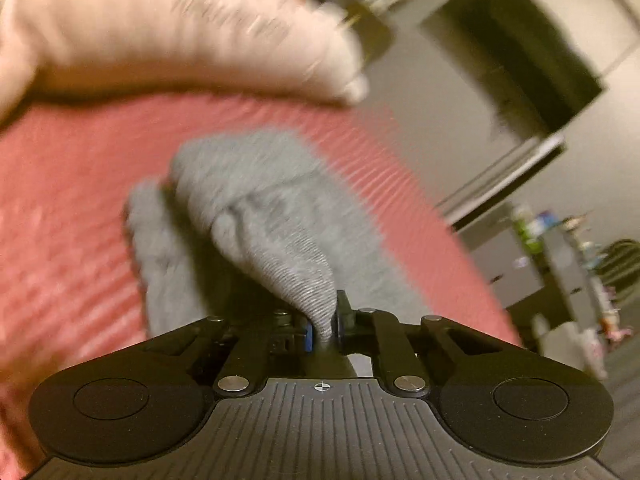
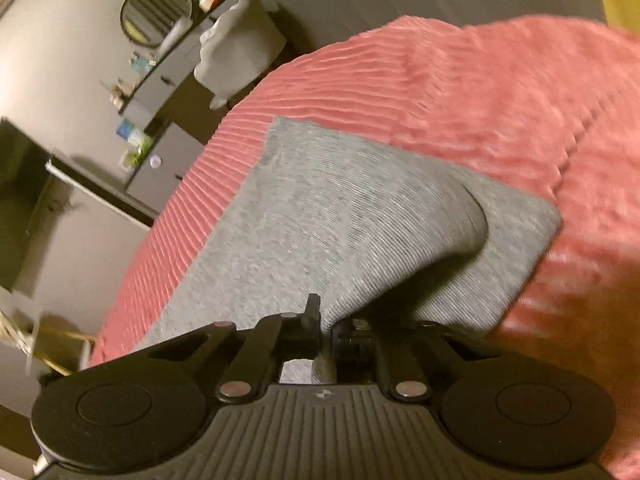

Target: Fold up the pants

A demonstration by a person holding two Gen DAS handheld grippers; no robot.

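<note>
Left wrist view: left gripper (image 1: 322, 326) pinches bunched edge of grey pants (image 1: 256, 216), lifted above pink ribbed bedspread (image 1: 72, 208); pale pillow (image 1: 180, 28) beyond. Right wrist view: right gripper (image 2: 326, 330) clamps another fold of same pants; rest lies flat on bedspread.

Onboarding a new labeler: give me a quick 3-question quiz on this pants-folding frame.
1. True or false: both the left gripper and the right gripper are shut on the pants.
2. The bedspread under the pants is: A) blue B) pink C) white
3. Fill in: on the wall above the dresser hangs a round ____.

Key: 1 true; 2 B; 3 mirror
</note>
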